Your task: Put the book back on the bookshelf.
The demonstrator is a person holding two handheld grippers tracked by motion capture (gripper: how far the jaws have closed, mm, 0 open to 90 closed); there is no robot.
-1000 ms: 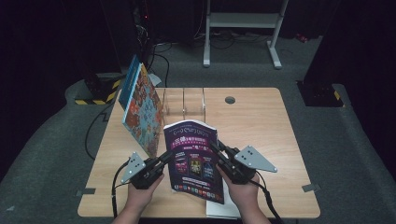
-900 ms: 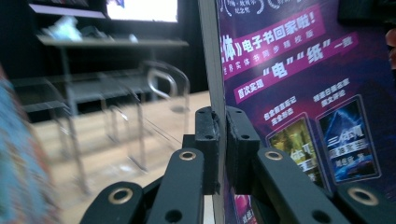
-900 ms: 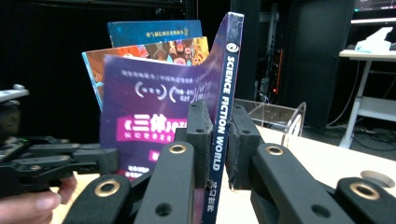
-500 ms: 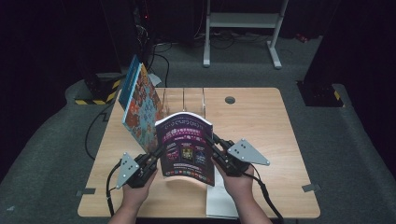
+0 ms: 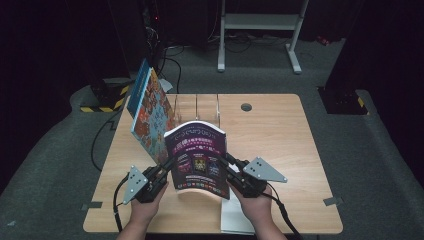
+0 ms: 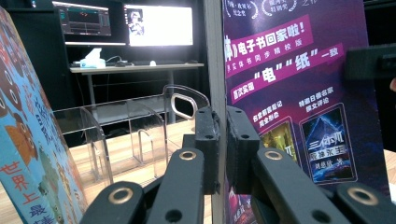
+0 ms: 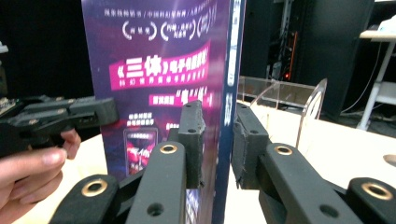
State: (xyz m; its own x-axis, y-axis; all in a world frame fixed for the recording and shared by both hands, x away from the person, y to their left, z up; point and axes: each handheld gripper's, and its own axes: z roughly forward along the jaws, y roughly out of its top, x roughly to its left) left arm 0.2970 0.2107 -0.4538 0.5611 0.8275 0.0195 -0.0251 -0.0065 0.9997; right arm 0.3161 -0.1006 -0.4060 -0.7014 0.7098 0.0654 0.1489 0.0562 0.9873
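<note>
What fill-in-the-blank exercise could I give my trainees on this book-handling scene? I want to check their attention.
1. Both grippers clamp the ____ book by its side edges.
2. The colourful book leans in the clear ____ rack.
3. The left gripper and the right gripper are each ____ on the book.
Missing words: purple; acrylic; shut
</note>
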